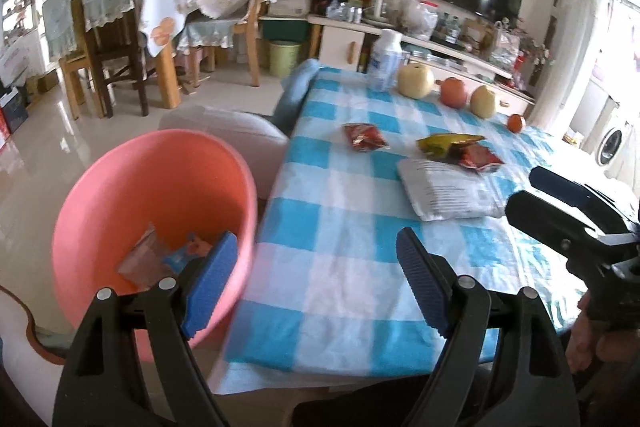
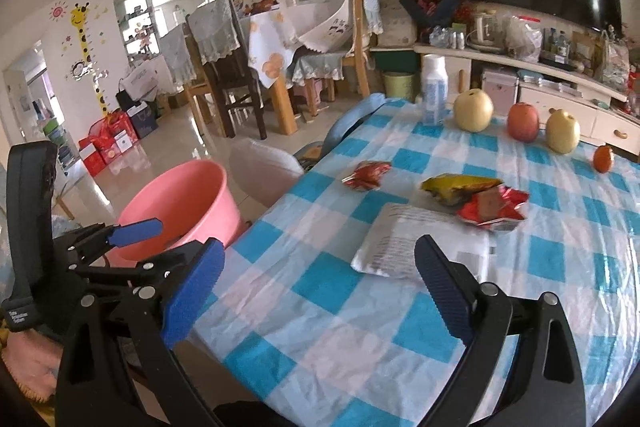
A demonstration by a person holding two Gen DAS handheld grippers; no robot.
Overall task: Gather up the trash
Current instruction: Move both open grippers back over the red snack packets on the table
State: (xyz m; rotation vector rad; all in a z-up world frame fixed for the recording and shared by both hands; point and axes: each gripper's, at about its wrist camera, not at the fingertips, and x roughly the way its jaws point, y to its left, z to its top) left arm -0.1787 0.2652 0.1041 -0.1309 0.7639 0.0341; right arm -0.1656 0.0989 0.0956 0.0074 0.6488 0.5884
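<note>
Left gripper (image 1: 316,263) with blue pads, bottom of frame, jaws wide, nothing between. Right gripper (image 2: 320,279) also wide and empty. Pink plastic basin (image 1: 120,187) at lower left beside the blue-and-white checked tablecloth (image 1: 340,267), wrappers inside. White printed packet (image 2: 404,247), red crinkled wrapper (image 2: 494,209), yellow wrapper (image 2: 456,185) and small red wrapper (image 2: 366,175) lie mid-table.

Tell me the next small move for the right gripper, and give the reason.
Probably ease the right gripper, open and empty, forward onto the white packet just ahead of it. It is the nearest trash on the checked tablecloth; the pink basin beside the table already holds wrappers.
</note>
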